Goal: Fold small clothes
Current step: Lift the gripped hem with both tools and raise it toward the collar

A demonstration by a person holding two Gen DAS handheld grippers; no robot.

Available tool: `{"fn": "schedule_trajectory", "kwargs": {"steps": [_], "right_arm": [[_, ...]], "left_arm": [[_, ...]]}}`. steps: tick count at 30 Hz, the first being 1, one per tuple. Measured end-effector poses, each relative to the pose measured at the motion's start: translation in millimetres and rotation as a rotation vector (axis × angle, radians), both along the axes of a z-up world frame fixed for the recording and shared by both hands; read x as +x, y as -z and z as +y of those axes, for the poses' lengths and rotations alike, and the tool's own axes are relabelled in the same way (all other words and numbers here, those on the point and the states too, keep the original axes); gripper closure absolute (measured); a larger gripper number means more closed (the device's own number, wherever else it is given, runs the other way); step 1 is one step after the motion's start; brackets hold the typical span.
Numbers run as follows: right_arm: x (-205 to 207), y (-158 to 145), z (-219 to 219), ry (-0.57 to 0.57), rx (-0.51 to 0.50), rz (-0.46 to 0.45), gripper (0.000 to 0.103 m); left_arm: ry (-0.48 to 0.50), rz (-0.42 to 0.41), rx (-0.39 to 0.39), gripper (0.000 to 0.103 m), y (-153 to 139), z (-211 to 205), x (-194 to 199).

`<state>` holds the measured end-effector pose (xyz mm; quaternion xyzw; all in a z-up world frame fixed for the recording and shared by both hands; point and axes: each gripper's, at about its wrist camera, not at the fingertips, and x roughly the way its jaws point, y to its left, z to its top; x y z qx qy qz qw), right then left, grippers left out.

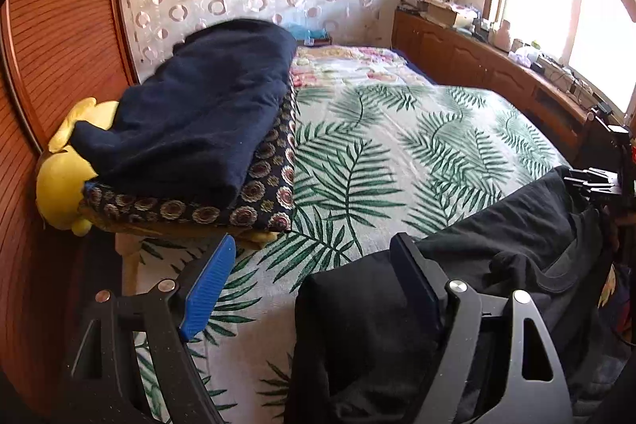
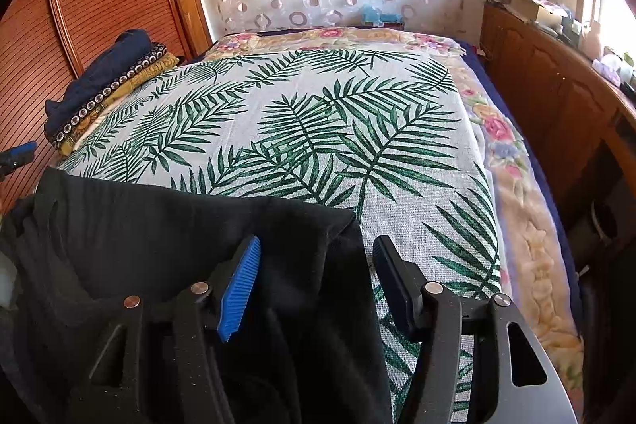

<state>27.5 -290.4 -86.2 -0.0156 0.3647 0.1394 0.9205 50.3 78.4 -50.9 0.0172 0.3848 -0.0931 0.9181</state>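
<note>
1. Left wrist view:
   - Left gripper (image 1: 314,283): jaws spread wide, nothing between the blue pads (image 1: 206,291); right finger lying against the black garment.
   - Black garment (image 1: 497,257): rumpled on the near right part of the palm-leaf bedspread (image 1: 397,146), far corner beside the right gripper (image 1: 592,181), seen small at the right edge; its jaw state cannot be told here.
   - Stack of folded clothes (image 1: 206,130): navy piece on top, flower-patterned one beneath, at the left edge of the bedspread; yellow plush toy (image 1: 59,181) behind the stack.
2. Right wrist view:
   - Right gripper (image 2: 316,283): jaws apart, straddling the right edge of the black garment (image 2: 159,225), not clamped.
   - Garment spread over the near left part of the palm-leaf bedspread (image 2: 338,130).
   - Stack of folded clothes (image 2: 107,94) at the far left edge of the bedspread; wooden cabinet (image 2: 556,82) right of it.
</note>
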Motion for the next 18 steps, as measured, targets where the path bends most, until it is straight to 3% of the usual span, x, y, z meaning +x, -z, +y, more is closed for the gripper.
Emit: {"fn": "schedule_trajectory", "kwargs": {"steps": [7, 18], "right_arm": [[5, 6, 0, 0.003, -0.005, -0.005, 0.042], [7, 8, 2, 0.004, -0.011, -0.006, 0.041]], "left_arm": [[0.003, 0.095, 0.000, 0.022, 31, 4, 5], [0.019, 0.131, -0.028, 0.023, 45, 5, -2]]}}
